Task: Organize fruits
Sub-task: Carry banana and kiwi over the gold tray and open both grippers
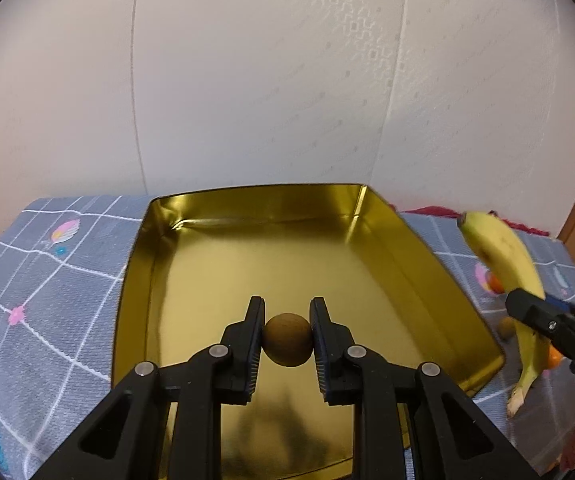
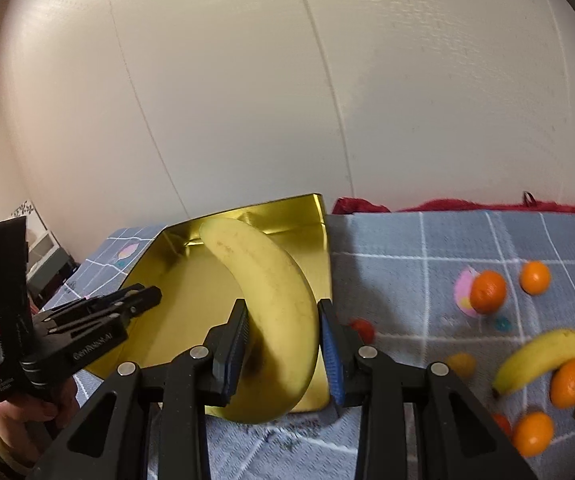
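Observation:
A small round brown fruit (image 1: 287,340) sits pinched between the pads of my left gripper (image 1: 287,332), held above the near part of the gold metal tray (image 1: 427,256). My right gripper (image 2: 281,340) is shut on a yellow banana (image 2: 271,300), which hangs over the tray's (image 2: 323,248) near right corner. The left wrist view shows that same banana (image 1: 507,256) beside the tray's right wall, with the right gripper (image 1: 547,324) clamped on it. The right wrist view shows my left gripper (image 2: 139,296) at the tray's left side, a hand under it.
On the blue checked cloth (image 2: 407,264) right of the tray lie several oranges (image 2: 487,292), a second banana (image 2: 539,360) and small red and yellow fruits (image 2: 361,328). A white wall stands close behind. A red blanket (image 2: 467,205) edges the cloth at the back.

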`<state>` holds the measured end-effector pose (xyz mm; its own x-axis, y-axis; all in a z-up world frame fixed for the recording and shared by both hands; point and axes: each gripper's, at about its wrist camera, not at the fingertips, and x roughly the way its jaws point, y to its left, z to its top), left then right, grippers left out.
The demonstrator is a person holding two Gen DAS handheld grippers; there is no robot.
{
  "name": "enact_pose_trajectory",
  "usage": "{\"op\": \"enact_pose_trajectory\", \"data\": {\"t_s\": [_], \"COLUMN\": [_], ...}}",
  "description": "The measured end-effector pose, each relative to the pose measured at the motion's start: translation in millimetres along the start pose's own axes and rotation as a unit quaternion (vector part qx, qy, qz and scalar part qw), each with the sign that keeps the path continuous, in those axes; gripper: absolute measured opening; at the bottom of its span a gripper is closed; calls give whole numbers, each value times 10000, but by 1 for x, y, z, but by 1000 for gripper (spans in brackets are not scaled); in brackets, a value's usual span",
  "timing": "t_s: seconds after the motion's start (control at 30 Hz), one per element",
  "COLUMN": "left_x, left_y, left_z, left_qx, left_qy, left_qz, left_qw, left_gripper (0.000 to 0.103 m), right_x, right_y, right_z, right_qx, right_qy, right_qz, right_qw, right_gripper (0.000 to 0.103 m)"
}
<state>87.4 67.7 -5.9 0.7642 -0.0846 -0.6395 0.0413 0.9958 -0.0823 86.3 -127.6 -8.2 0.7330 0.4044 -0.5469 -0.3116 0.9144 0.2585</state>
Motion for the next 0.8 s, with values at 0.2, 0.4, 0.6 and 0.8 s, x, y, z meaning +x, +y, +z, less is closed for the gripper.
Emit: {"op": "enact_pose_trajectory", "data": {"t_s": [0.2, 0.4, 0.6, 0.8], "left_x": [18, 27, 29, 27], "left_y": [7, 17, 24, 28], "left_z": [0, -2, -6, -9], "left_qx": [-37, -175, -187, -155], "left_qy": [263, 461, 569, 633], "left_qz": [216, 284, 346, 404], "left_qw": [9994, 9984, 9976, 9971], "left_gripper": [23, 23, 24, 24], "right_x": [14, 29, 46, 63], "right_y": [16, 28, 36, 40], "right_z": [3, -1, -7, -12], "right_qx": [-259, -471, -548, -572], "right_qy": [-16, 174, 368, 642], "right_qz": [53, 1, -129, -285], "right_qw": [9996, 9987, 9977, 9959], "right_gripper": [34, 34, 34, 34]}}
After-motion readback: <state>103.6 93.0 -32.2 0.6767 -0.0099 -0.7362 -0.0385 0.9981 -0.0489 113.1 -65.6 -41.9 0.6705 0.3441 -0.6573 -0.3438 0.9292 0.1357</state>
